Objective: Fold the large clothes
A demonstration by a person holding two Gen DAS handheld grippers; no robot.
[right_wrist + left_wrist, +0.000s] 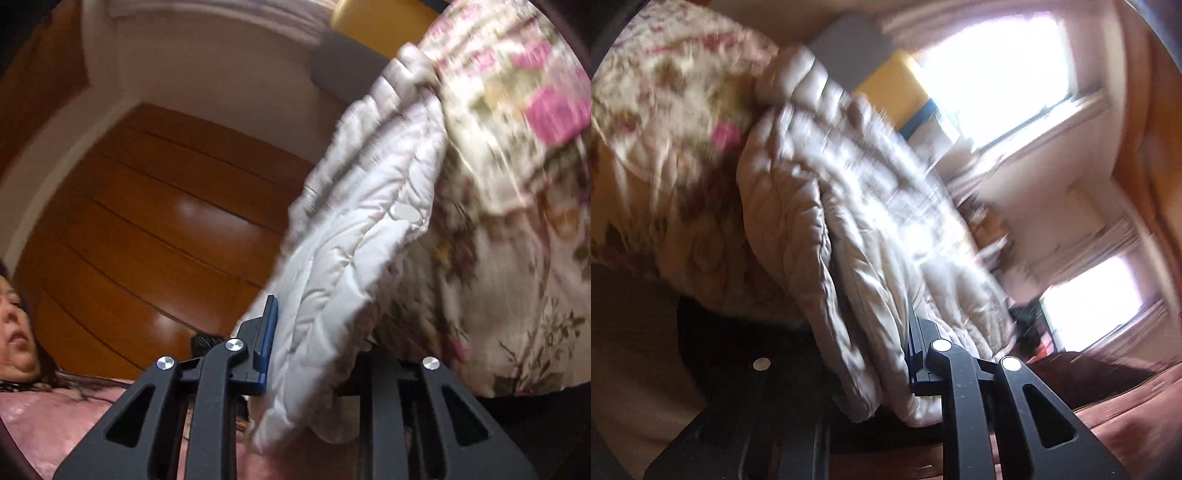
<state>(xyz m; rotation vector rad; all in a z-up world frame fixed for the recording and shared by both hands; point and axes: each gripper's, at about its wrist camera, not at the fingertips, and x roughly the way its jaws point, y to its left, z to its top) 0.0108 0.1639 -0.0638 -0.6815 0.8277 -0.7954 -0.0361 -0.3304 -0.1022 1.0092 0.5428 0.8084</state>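
Note:
A large quilted garment with a pale cream side (857, 192) and a floral-print side (665, 122) is held up in the air. My left gripper (871, 354) is shut on a thick folded edge of it; the left finger is hidden behind cloth. In the right wrist view the same garment shows cream (354, 258) and floral (517, 184) sides. My right gripper (314, 350) is shut on its cream edge, with the blue pad of one finger (267, 347) pressed against the cloth. Both views are tilted and motion-blurred.
Bright windows (997, 66) and a yellow object (897, 85) are behind the garment. A wooden door (147, 206) fills the right wrist view's middle. The person (14, 332) in pink clothing is at the lower left there.

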